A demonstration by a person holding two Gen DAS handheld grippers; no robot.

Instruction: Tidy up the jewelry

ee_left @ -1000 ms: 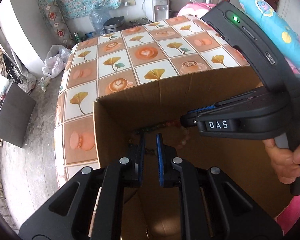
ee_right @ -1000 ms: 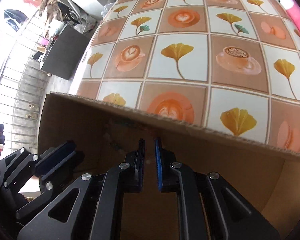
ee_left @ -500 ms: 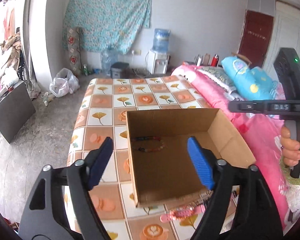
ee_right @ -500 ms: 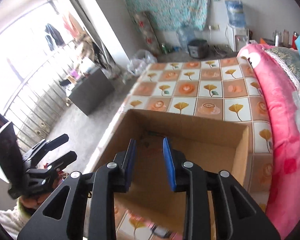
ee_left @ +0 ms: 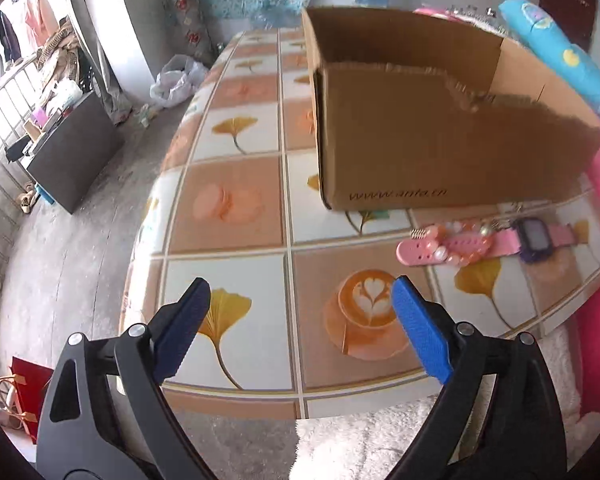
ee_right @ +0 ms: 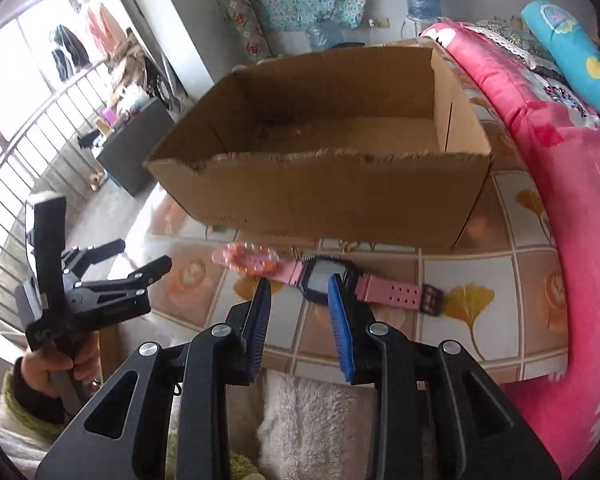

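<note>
An open cardboard box (ee_left: 440,120) (ee_right: 320,192) stands on the tiled tablecloth (ee_left: 236,208), with dark beaded strands dimly visible on its floor (ee_right: 280,124). In front of it lie a pink watch with a dark face (ee_left: 536,236) (ee_right: 328,280) and a pink bead bracelet (ee_left: 456,248) (ee_right: 256,260). My left gripper (ee_left: 300,286) (ee_right: 146,254) hovers over the table's near left part, its jaws opening wide with nothing between them. My right gripper (ee_right: 300,282) hangs just short of the watch, jaws a little apart and empty.
A pink quilt (ee_right: 560,160) and a blue pillow (ee_right: 572,40) border the table on the right. White fluffy cloth (ee_left: 380,440) lies below the near table edge. A dark cabinet (ee_left: 68,152) and bags stand on the floor to the left.
Both grippers have pulled back out of the box to the near side of the table. The left jaws went from shut to wide open. The right jaws parted slightly.
</note>
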